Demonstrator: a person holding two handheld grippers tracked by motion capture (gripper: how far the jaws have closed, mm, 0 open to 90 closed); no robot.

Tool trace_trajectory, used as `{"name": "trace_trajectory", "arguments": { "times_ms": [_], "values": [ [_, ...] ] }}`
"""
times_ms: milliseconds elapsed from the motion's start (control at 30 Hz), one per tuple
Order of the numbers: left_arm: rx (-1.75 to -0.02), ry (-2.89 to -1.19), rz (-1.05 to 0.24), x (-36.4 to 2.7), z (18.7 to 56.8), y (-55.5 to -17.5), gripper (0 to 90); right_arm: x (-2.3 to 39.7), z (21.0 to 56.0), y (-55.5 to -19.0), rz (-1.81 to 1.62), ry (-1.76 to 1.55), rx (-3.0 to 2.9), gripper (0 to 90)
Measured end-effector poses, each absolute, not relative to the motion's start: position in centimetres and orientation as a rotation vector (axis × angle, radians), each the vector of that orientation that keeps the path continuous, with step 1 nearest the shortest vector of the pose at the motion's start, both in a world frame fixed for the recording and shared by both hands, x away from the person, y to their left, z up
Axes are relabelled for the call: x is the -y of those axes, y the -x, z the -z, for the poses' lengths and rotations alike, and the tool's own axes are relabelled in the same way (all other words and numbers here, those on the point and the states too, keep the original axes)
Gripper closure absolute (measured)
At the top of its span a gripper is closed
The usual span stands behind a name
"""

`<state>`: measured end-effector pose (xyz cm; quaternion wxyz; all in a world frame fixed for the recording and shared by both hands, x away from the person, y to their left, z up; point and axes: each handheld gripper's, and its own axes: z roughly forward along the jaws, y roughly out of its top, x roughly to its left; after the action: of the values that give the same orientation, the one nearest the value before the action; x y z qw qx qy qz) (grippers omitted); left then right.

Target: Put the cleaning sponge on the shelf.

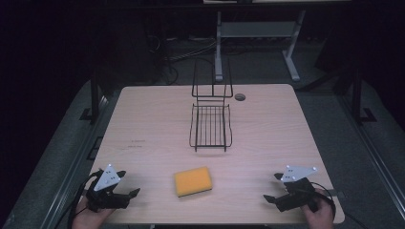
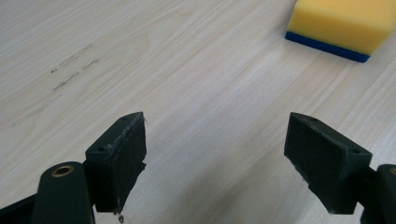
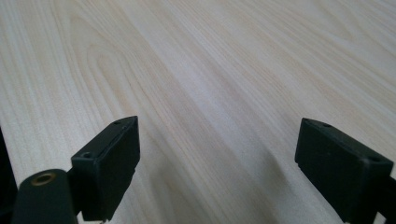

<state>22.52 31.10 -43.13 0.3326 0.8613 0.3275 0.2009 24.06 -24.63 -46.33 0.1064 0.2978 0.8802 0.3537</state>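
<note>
Between my two hand-held grippers, left (image 1: 128,183) and right (image 1: 273,186), both released, lies the yellow rectangular foam sponge (image 1: 193,182) on the pale wooden counter (image 1: 143,124); I should straddle its short sides squarely before clenching.

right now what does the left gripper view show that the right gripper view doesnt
Left gripper view: a corner of the yellow sponge with its blue underside, lying ahead and apart from the open left gripper, plus faint pencil-like marks on the wood. Right gripper view: the open right gripper with bare wood grain between its jaws, nothing else. Both share the light wooden table and a pair of black jaws held wide apart, gripping nothing.
</note>
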Motion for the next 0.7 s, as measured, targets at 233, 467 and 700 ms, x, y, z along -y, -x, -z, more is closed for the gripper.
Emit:
{"name": "trace_trajectory", "arguments": {
  "times_ms": [233, 467, 700],
  "values": [
    [-0.837, -2.256, -0.507, -30.6, 43.1, -22.4, 19.5, 24.7, 46.4, -24.0, -1.035, -0.859, -2.597, 13.7],
    [-0.801, -2.270, -0.493, -30.0, 43.0, -22.2, 19.1, 24.7, 46.3, -23.8, -1.041, -0.854, -2.597, 13.7],
    [-0.768, -2.298, -0.484, -29.4, 43.0, -22.2, 18.4, 24.4, 46.2, -23.7, -1.040, -0.852, -2.603, 13.7]
  ]
}}
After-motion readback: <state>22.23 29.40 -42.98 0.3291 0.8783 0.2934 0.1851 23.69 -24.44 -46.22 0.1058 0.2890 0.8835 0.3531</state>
